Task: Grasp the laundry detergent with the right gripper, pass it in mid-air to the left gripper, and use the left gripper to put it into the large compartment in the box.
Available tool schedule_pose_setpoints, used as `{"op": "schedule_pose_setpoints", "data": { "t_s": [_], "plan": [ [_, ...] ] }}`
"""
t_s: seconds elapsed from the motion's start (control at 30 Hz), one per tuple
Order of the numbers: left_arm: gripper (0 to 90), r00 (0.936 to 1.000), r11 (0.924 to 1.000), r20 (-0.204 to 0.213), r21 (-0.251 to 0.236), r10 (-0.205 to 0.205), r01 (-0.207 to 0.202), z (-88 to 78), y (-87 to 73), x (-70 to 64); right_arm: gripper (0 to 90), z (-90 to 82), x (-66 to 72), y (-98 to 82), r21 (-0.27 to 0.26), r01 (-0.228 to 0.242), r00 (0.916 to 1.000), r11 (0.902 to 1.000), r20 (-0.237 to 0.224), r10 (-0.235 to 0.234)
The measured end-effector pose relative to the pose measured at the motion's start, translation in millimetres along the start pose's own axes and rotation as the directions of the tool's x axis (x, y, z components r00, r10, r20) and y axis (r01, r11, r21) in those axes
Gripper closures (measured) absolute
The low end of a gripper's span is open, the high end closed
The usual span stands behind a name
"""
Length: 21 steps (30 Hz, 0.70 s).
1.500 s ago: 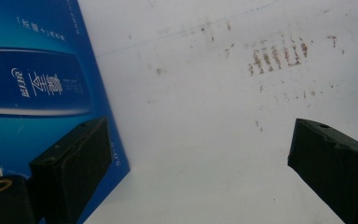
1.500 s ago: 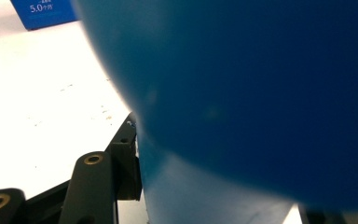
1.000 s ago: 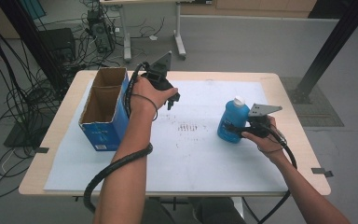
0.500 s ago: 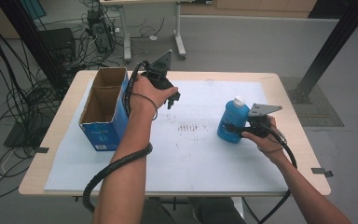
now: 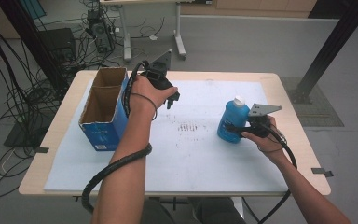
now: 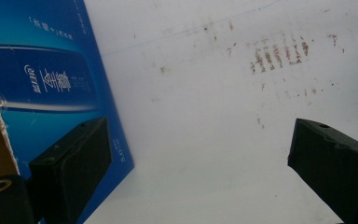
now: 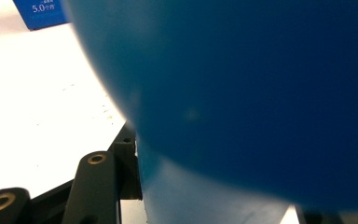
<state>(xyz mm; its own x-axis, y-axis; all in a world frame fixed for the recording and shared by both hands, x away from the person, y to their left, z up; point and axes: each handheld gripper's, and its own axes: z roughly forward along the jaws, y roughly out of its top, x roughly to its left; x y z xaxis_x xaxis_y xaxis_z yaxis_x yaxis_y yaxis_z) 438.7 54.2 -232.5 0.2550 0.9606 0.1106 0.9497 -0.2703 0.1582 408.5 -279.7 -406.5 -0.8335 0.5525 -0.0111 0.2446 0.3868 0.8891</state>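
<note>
A blue bottle (image 5: 231,120) with a white cap stands upright on the white sheet at the right of the table. My right gripper (image 5: 236,129) comes at it from the right and is shut on its lower body. In the right gripper view the bottle (image 7: 242,93) bulges between the jaws. My left gripper (image 5: 171,99) hangs above the sheet, just right of an open blue cardboard box (image 5: 103,107). In the left gripper view the left gripper (image 6: 200,177) is open with nothing between its jaws, and the box side (image 6: 51,79) is at the left.
The white sheet (image 5: 191,158) covers most of the wooden table (image 5: 42,184). A patch of brown marks (image 5: 189,127) lies mid-sheet between the two hands. Cables and desk legs crowd the floor behind the table.
</note>
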Motion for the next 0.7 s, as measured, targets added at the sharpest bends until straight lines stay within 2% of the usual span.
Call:
{"op": "schedule_pose_setpoints", "data": {
  "t_s": [0.7],
  "plan": [
    [6.5, 1.0000, 1.0000, -0.005, 0.000, 0.002, -0.002, -0.8, -1.1, -0.2, 45.2, 0.0, -0.1, -0.1, 0.000, 0.001, 1.0000, 1.0000, 0.000, -0.001]
  ]
}}
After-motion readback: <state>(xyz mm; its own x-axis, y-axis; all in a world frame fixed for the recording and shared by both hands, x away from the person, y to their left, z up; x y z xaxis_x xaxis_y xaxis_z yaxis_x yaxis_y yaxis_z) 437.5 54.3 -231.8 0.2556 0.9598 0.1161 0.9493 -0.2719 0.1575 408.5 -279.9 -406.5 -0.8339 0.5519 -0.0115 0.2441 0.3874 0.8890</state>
